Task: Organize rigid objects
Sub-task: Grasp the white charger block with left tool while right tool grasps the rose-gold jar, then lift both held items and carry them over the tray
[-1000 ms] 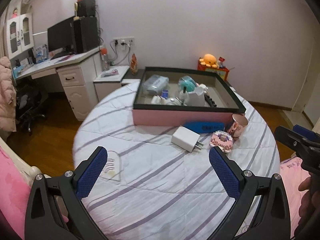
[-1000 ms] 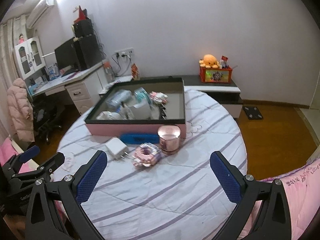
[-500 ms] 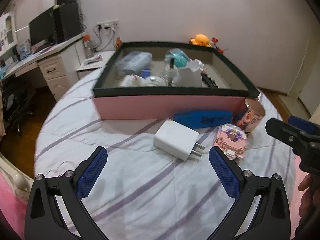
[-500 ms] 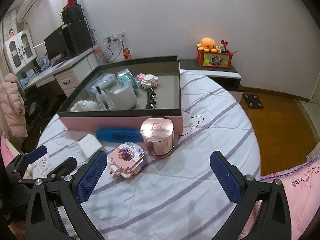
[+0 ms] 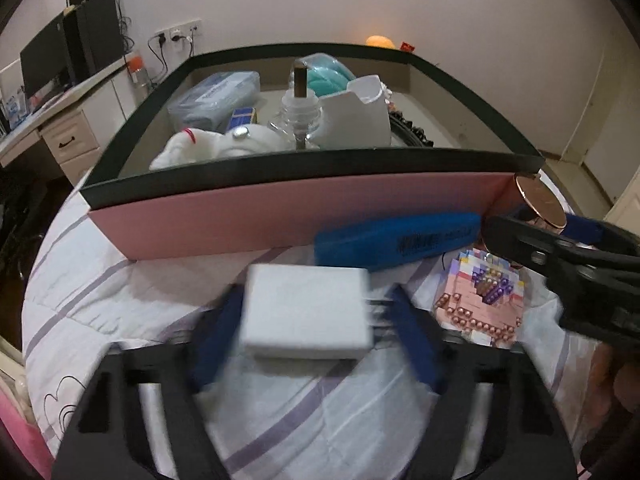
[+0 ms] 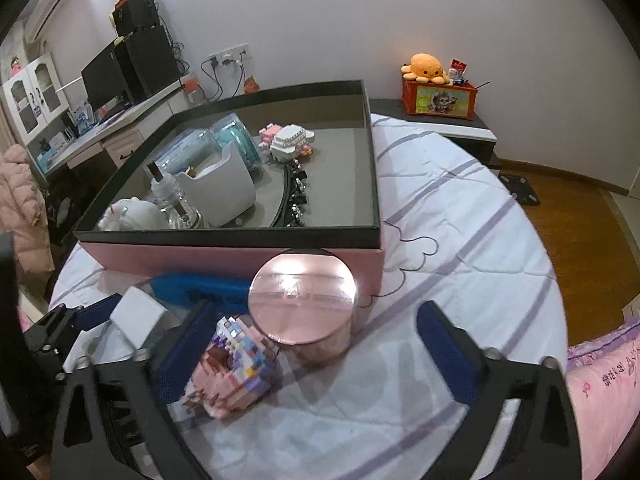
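A white charger (image 5: 306, 312) lies on the striped bed cover, between the blurred blue pads of my left gripper (image 5: 316, 332), whose jaws are closing around it. It also shows in the right wrist view (image 6: 136, 316). My right gripper (image 6: 320, 352) is open around a pink round tin (image 6: 308, 308) and a pink brick model (image 6: 232, 372). A blue case (image 5: 396, 240) lies against the pink storage box (image 5: 280, 208).
The box holds a white cup (image 6: 218, 188), a glass bottle (image 5: 298, 116), a plush toy (image 5: 208, 144), a teal jar (image 6: 236, 140) and a brick model (image 6: 286, 140). A desk (image 6: 100, 128) stands far left, a toy crate (image 6: 438, 96) at the back.
Both grippers have moved forward to the objects. The left jaws have narrowed around the charger. The right jaws now straddle the tin and brick model.
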A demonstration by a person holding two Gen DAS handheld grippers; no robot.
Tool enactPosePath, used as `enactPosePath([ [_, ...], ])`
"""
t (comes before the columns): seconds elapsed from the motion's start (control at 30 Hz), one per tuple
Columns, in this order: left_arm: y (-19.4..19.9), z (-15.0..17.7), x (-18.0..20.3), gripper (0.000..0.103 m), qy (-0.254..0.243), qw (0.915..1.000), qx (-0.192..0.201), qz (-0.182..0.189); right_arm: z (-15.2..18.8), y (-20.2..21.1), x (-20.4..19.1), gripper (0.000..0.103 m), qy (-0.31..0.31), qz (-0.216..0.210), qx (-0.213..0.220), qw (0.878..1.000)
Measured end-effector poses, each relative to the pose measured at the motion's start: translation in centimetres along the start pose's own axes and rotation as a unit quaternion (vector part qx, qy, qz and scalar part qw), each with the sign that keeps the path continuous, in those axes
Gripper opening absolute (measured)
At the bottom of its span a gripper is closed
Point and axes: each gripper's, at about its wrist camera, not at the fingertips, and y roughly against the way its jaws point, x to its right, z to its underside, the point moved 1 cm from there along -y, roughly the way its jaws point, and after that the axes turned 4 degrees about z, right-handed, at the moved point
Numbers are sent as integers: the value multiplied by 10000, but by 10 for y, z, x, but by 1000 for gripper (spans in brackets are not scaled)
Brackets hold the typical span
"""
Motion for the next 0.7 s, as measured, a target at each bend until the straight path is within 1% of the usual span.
enactPosePath([
  [0.03, 0, 0, -1, 68, 38, 10000, 7, 49, 1, -2, 0, 76, -3, -26, -24, 10000],
  [0.07, 1, 1, -3, 67, 75, 9999, 20, 87, 1, -4, -1, 61, 8, -48, -51, 10000],
  [0.1, 2, 1, -4, 67, 111, 9999, 31, 113, 3, -7, -2, 51, 33, -82, -80, 9999],
  [0.2, 4, 2, -6, 67, 202, 9997, 62, 153, 5, -6, -2, 50, 79, -91, -44, 9999],
  [0.4, 16, 6, -11, 67, 267, 9995, 120, 102, 9, 8, -3, 49, 98, -123, 51, 9999],
  [0.7, 56, 13, -15, 67, 302, 9988, 378, 47, 9, 46, -11, 49, 207, -115, 323, 9992],
])
